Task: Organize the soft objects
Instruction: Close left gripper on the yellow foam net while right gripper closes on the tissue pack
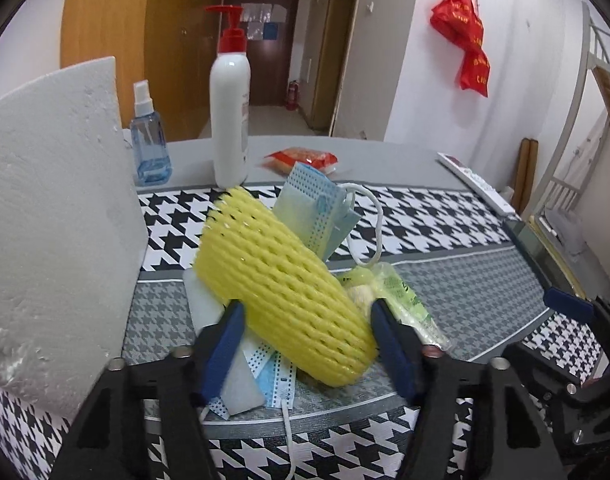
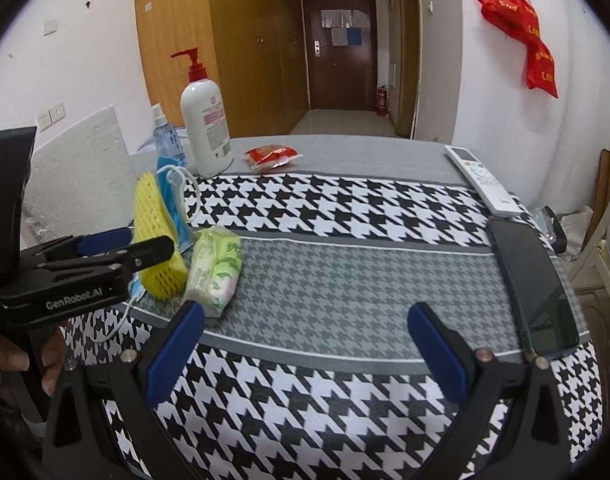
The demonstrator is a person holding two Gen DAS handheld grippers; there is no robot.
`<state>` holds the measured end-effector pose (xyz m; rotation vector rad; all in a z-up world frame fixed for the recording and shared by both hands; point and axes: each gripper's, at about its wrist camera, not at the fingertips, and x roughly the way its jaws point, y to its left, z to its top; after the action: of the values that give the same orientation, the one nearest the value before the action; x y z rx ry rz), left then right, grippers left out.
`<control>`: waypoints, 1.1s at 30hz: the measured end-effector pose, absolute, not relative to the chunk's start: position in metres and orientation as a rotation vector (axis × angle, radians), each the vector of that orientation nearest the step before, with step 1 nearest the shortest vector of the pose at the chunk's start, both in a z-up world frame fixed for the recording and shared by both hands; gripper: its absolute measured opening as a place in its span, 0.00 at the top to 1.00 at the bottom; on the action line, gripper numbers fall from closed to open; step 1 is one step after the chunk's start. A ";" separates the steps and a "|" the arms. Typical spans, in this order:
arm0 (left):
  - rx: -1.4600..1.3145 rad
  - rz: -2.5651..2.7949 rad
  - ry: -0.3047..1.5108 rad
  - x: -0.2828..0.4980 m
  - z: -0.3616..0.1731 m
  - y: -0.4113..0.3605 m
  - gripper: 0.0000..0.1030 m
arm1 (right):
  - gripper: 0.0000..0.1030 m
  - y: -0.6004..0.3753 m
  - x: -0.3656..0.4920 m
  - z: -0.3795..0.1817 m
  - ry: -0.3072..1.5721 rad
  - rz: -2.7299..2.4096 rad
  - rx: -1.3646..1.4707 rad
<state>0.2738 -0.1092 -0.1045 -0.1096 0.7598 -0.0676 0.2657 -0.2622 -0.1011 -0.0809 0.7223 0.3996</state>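
Observation:
A yellow foam fruit net (image 1: 281, 280) stands tilted on a pile of blue face masks (image 1: 313, 204) and a flat white foam piece (image 1: 241, 388). My left gripper (image 1: 307, 306) is shut on the net, one blue pad against each side. From the right wrist view the net (image 2: 157, 224) sits between the left gripper's (image 2: 145, 248) fingers, with the masks (image 2: 173, 200) behind it. A green-and-white tissue pack (image 2: 217, 268) lies just right of the net. My right gripper (image 2: 307, 308) stands open and holds nothing, above the grey band of the tablecloth (image 2: 345, 280).
A big white foam block (image 1: 53, 220) stands close on the left. Behind the pile are a pump bottle (image 1: 229, 120), a blue spray bottle (image 1: 149, 140) and a red packet (image 1: 301, 158). A remote (image 2: 481, 180) and a phone (image 2: 537, 288) lie along the table's right edge.

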 end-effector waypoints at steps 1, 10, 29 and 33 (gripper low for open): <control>-0.111 -0.082 0.768 0.274 -0.106 -0.109 0.53 | 0.00 -0.260 0.266 -0.101 0.726 0.403 -0.085; -0.133 -0.088 0.793 0.277 -0.114 -0.100 0.79 | 0.00 -0.235 0.283 -0.105 0.761 0.442 -0.112; -0.182 -0.107 0.769 0.262 -0.111 -0.073 0.86 | 0.14 -0.198 0.301 -0.111 0.815 0.528 -0.171; -0.183 -0.115 0.762 0.259 -0.109 -0.069 0.86 | 0.25 -0.193 0.303 -0.117 0.835 0.533 -0.188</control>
<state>0.2586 -0.0689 -0.1090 -0.1831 0.7618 -0.1146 0.3027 -0.1927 -0.1174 -0.1884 0.8354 0.5327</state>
